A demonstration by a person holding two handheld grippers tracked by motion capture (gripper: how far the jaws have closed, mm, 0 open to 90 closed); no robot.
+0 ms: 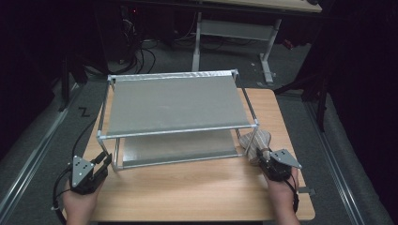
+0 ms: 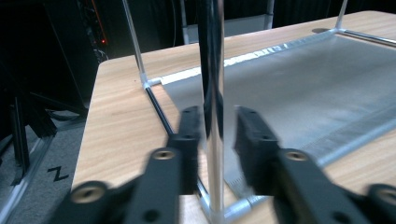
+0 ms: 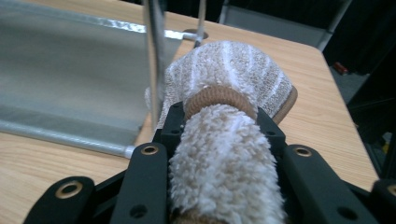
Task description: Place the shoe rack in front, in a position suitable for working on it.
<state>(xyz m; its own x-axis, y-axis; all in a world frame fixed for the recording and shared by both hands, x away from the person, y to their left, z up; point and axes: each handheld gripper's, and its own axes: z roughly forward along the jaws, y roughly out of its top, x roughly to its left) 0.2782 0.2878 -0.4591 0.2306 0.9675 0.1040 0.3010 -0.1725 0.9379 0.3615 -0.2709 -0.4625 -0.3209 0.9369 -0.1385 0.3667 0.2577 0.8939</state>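
A two-shelf metal rack (image 1: 178, 131) with grey shelves stands on the wooden table (image 1: 197, 192). My left gripper (image 1: 105, 161) is at the rack's front left corner. In the left gripper view its jaws (image 2: 215, 126) straddle the chrome corner post (image 2: 212, 70); the left pad is against the post, and a narrow gap shows at the right pad. My right gripper (image 1: 264, 157) is shut on a fuzzy beige-and-white striped slipper (image 1: 253, 140). The slipper (image 3: 233, 65) lies on the table beside the rack's front right leg (image 3: 154, 56), toe pointing away from me.
The rack's lower shelf (image 2: 303, 79) sits just above the tabletop. Bare wood runs along the table's front edge between my hands. Beyond the table are a dark floor with cables (image 1: 141, 56) and a white desk frame (image 1: 234, 33).
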